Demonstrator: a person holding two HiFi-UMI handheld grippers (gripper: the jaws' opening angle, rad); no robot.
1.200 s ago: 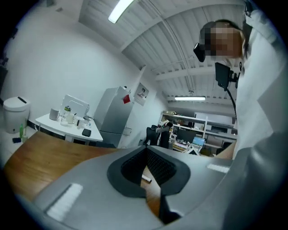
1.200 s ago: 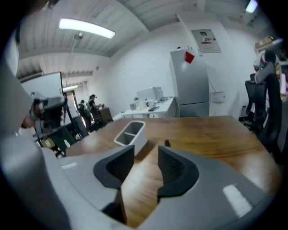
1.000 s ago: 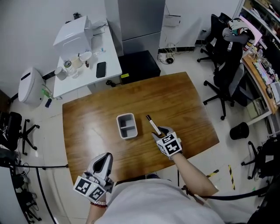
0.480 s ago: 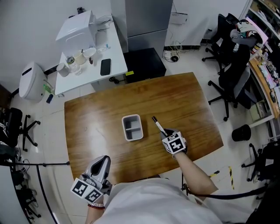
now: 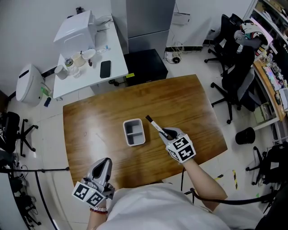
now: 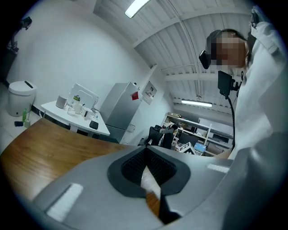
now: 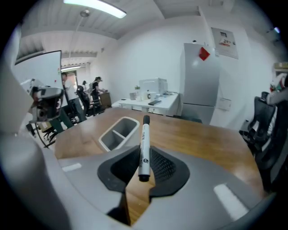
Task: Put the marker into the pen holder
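Between the closing jaws of the right gripper (image 7: 143,165) the marker (image 7: 144,143) sits pinched by its near end, pointing over the wooden table (image 7: 204,134) toward the grey pen holder (image 7: 107,139) nearby, while the left gripper (image 6: 146,170) has its jaws together, empty.

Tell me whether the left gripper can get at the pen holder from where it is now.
Probably yes. The left gripper hangs at the near edge of the table, and only bare wood lies between it and the pen holder. The holder's open top faces up.

Bright ceiling strip light (image 7: 94,8); fisheye edges warp, darken.
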